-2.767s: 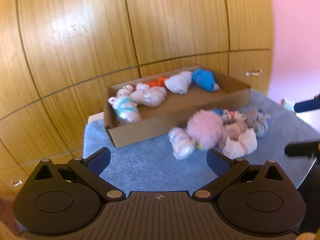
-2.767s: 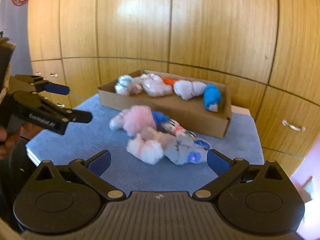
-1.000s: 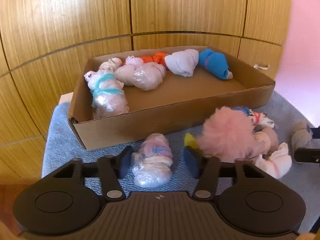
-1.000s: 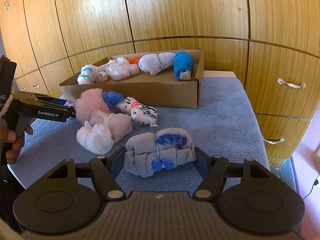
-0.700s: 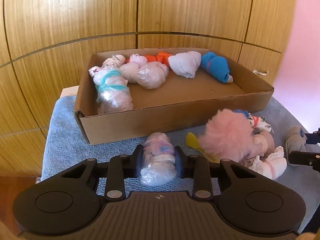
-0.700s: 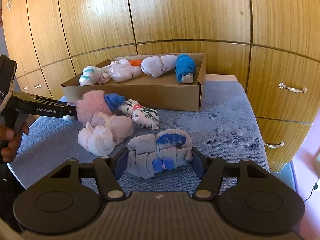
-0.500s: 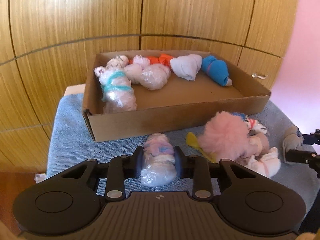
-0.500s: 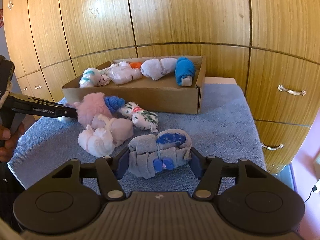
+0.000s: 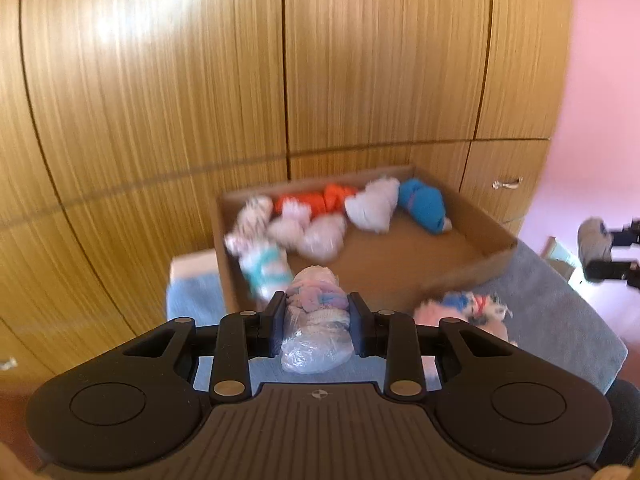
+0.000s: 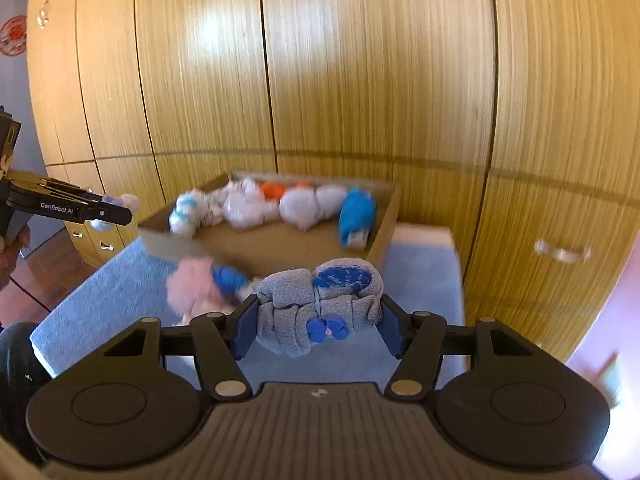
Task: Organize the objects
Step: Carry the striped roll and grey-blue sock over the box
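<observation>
left tongs [image 9: 318,330] gripping wrapped sock bundle [image 9: 316,322], cardboard box [image 9: 494,236] beyond

Both tongs [image 9: 316,330] [image 10: 319,330] are matte black with ribbed housings, round side discs, silver rivets and blue finger pads [image 10: 242,330]; one arm reads "GenRobot.AI".

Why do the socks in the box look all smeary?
Left wrist view: motion blur smears the cardboard box and its sock bundles, while the gripped plastic-wrapped sock bundle stays sharp. Right wrist view: same blur; the grey sock bundle is crisp, with glare on the wardrobe doors.
</observation>
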`<state>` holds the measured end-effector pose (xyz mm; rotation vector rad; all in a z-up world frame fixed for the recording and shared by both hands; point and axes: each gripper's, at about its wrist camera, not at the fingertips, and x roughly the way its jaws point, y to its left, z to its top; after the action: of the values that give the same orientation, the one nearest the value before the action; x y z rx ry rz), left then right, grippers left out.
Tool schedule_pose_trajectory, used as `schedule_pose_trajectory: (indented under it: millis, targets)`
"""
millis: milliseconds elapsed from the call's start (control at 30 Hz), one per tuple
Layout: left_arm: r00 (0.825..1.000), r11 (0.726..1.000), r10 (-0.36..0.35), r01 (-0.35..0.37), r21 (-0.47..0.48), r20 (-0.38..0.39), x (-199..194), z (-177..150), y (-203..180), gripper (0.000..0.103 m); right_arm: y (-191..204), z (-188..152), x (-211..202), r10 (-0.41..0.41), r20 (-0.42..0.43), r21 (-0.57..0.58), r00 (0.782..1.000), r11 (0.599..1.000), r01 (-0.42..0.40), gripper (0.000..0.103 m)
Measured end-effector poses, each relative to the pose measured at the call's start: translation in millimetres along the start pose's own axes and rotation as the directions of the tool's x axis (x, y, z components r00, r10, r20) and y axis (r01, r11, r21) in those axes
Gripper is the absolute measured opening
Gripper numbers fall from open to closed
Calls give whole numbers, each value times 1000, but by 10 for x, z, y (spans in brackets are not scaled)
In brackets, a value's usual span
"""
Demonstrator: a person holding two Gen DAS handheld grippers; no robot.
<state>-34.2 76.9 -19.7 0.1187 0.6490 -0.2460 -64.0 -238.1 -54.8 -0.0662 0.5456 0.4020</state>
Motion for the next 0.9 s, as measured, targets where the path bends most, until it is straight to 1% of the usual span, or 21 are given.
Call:
schedule_pose_trajectory:
  millis: [133,233,333,433,500,667,800,900]
  targets:
    - [1000,1000,-6,6,-8,6,8,286,-1,38,-76,337,-1,3,33,-51,999,999,-1,57]
    - [1000,1000,-13,13,20,-3,82,467,-122,38,-77,562,71,17,42,-85,999,996,-14,57]
    - [998,998,-59,60,25,-38,292,601,-331,38,-47,734,265,45,30,-118,999,992,-41,57]
    - [993,995,-89,93,38,-80,583,667,-472,38,16,860,589,84,-10,-145,996,986,-85,57]
    - [987,992,-114,118,32,-115,796,667,-515,38,72,887,795,109,-47,-167,993,979,-115,57]
    - [975,991,-123,132,35,-185,1189,547,-559,38,227,850,1351,146,-148,-214,978,961,-176,57]
    - [967,993,-103,112,28,-234,1401,426,-490,38,310,780,1762,177,-218,-223,960,948,-225,57]
    - [965,997,-68,78,29,-254,1550,353,-417,38,339,758,1919,201,-255,-221,946,940,-259,57]
